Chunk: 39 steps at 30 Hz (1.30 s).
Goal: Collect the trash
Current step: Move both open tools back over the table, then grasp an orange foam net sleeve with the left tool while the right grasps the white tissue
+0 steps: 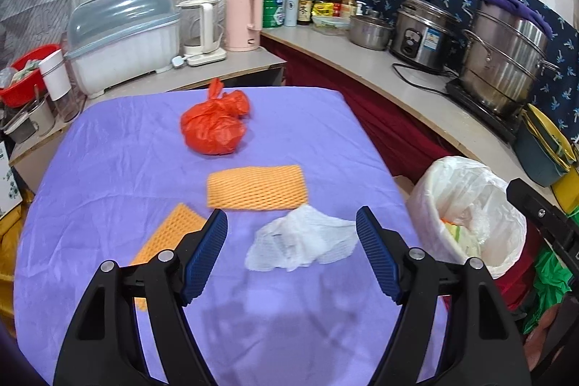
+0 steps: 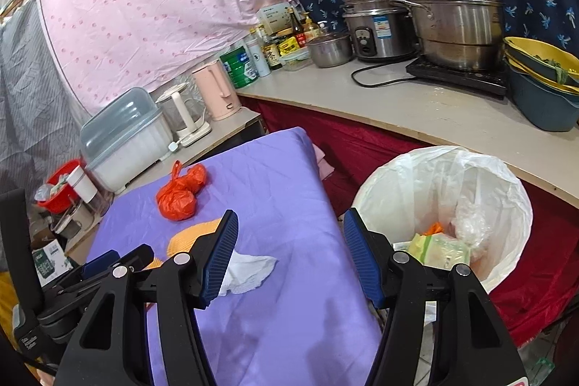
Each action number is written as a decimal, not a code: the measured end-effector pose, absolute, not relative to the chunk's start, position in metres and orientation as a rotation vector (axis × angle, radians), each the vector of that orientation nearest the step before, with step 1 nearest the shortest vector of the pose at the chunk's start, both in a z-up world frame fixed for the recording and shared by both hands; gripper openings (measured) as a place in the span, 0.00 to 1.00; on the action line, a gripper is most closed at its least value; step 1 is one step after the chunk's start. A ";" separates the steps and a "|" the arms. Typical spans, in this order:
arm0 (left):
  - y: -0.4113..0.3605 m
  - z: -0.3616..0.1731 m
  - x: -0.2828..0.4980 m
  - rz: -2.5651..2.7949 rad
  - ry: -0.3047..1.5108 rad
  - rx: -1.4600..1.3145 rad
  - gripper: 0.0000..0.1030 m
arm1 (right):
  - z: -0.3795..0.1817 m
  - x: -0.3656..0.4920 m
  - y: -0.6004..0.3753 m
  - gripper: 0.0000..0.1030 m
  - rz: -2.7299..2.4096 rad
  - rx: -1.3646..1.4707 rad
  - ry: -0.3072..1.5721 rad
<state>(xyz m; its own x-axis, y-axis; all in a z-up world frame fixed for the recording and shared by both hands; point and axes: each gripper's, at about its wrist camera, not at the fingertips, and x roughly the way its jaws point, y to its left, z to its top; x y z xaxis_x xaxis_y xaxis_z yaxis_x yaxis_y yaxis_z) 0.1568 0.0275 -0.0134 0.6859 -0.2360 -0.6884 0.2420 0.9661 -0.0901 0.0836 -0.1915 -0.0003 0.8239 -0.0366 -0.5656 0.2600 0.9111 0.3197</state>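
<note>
On the purple-covered table (image 1: 108, 169) lie a tied red plastic bag (image 1: 213, 122), two orange foam nets (image 1: 257, 187) (image 1: 170, 234) and a crumpled white tissue (image 1: 304, 241). My left gripper (image 1: 291, 223) is open and empty, just above and in front of the tissue. My right gripper (image 2: 289, 230) is open and empty over the table's right edge, beside the bin (image 2: 427, 183), which has a white liner and holds some trash. The tissue (image 2: 249, 272), red bag (image 2: 179, 194) and one net (image 2: 188, 237) also show in the right wrist view.
A counter (image 1: 416, 85) runs behind and to the right with steel pots (image 1: 503, 60), a rice cooker (image 1: 423, 35), bottles and kettles (image 1: 242, 20). A dish box (image 1: 123, 42) and a red bowl (image 1: 25, 71) stand at the left. Blue and yellow basins (image 2: 542, 85) stand near the bin.
</note>
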 end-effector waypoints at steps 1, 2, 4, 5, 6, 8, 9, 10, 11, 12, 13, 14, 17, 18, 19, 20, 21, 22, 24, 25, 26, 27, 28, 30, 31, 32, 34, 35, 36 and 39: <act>0.033 -0.015 0.158 -0.259 0.772 0.007 0.68 | -0.001 0.086 -0.187 0.57 -0.157 0.395 0.590; 0.040 -0.016 0.158 -0.251 0.774 0.004 0.70 | -0.002 0.088 -0.182 0.57 -0.151 0.393 0.594; 0.051 -0.019 0.159 -0.229 0.774 0.007 0.72 | -0.005 0.091 -0.174 0.57 -0.140 0.391 0.602; 0.058 -0.020 0.160 -0.215 0.771 0.014 0.72 | -0.007 0.094 -0.170 0.57 -0.134 0.391 0.607; 0.063 -0.022 0.160 -0.204 0.771 0.020 0.72 | -0.008 0.096 -0.165 0.57 -0.128 0.391 0.612; 0.073 -0.025 0.161 -0.189 0.777 0.023 0.73 | -0.013 0.101 -0.155 0.57 -0.113 0.390 0.626; 0.080 -0.027 0.162 -0.183 0.780 0.023 0.73 | -0.014 0.103 -0.151 0.57 -0.108 0.390 0.632; 0.083 -0.029 0.163 -0.179 0.783 0.022 0.73 | -0.017 0.106 -0.146 0.57 -0.098 0.390 0.640; 0.089 -0.031 0.163 -0.172 0.788 0.018 0.73 | -0.020 0.108 -0.141 0.57 -0.092 0.390 0.646; 0.095 -0.033 0.164 -0.166 0.793 0.013 0.73 | -0.022 0.111 -0.136 0.57 -0.086 0.389 0.654; 0.099 -0.035 0.165 -0.160 0.799 0.009 0.76 | -0.026 0.114 -0.130 0.57 -0.077 0.388 0.663; 0.105 -0.038 0.166 -0.153 0.805 0.005 0.79 | -0.030 0.116 -0.125 0.57 -0.071 0.387 0.671; 0.117 -0.047 0.167 -0.134 0.817 0.005 0.80 | -0.041 0.124 -0.112 0.57 -0.054 0.385 0.697; 0.122 -0.051 0.167 -0.130 0.826 0.003 0.80 | -0.045 0.126 -0.107 0.57 -0.050 0.386 0.706; 0.126 -0.056 0.168 -0.124 0.835 0.001 0.80 | -0.050 0.130 -0.103 0.57 -0.046 0.387 0.718; 0.129 -0.059 0.170 -0.121 0.843 0.000 0.80 | -0.053 0.132 -0.100 0.57 -0.043 0.387 0.725; 0.132 -0.064 0.171 -0.115 0.853 0.002 0.80 | -0.057 0.135 -0.097 0.57 -0.041 0.387 0.733; 0.134 -0.067 0.173 -0.111 0.860 0.003 0.80 | -0.061 0.138 -0.094 0.57 -0.039 0.385 0.742; 0.139 -0.075 0.175 -0.101 0.875 0.001 0.80 | -0.068 0.143 -0.089 0.57 -0.036 0.385 0.757; 0.143 -0.080 0.176 -0.099 0.886 -0.001 0.82 | -0.073 0.145 -0.086 0.57 -0.036 0.380 0.766; 0.145 -0.085 0.178 -0.096 0.897 -0.002 0.83 | -0.076 0.147 -0.084 0.57 -0.039 0.374 0.772; 0.148 -0.089 0.179 -0.095 0.906 -0.001 0.83 | -0.079 0.150 -0.081 0.57 -0.042 0.367 0.778; 0.150 -0.092 0.180 -0.097 0.912 -0.001 0.83 | -0.084 0.153 -0.079 0.57 -0.041 0.365 0.787; 0.154 -0.101 0.182 -0.096 0.926 0.004 0.83 | -0.091 0.159 -0.077 0.57 -0.038 0.364 0.804; 0.156 -0.104 0.183 -0.095 0.931 0.008 0.83 | -0.095 0.162 -0.075 0.57 -0.039 0.362 0.813; 0.157 -0.108 0.184 -0.096 0.938 0.010 0.83 | -0.098 0.165 -0.074 0.57 -0.039 0.363 0.820; 0.162 -0.114 0.185 -0.104 0.950 0.003 0.84 | -0.105 0.170 -0.072 0.57 -0.039 0.362 0.833; 0.163 -0.116 0.186 -0.109 0.956 0.000 0.84 | -0.108 0.173 -0.073 0.57 -0.040 0.360 0.838; 0.166 -0.120 0.186 -0.113 0.963 -0.003 0.84 | -0.111 0.177 -0.072 0.57 -0.040 0.358 0.843; 0.170 -0.127 0.187 -0.123 0.974 -0.014 0.84 | -0.119 0.185 -0.071 0.57 -0.045 0.350 0.858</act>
<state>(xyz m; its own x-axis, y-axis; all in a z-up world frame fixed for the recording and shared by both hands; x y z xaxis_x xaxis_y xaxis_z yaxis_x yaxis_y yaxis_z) 0.1871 0.1700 -0.1266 0.5555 -0.1099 -0.8243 0.0977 0.9930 -0.0666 0.1850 -0.0712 -0.1188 0.6565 0.1013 -0.7475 0.1784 0.9420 0.2843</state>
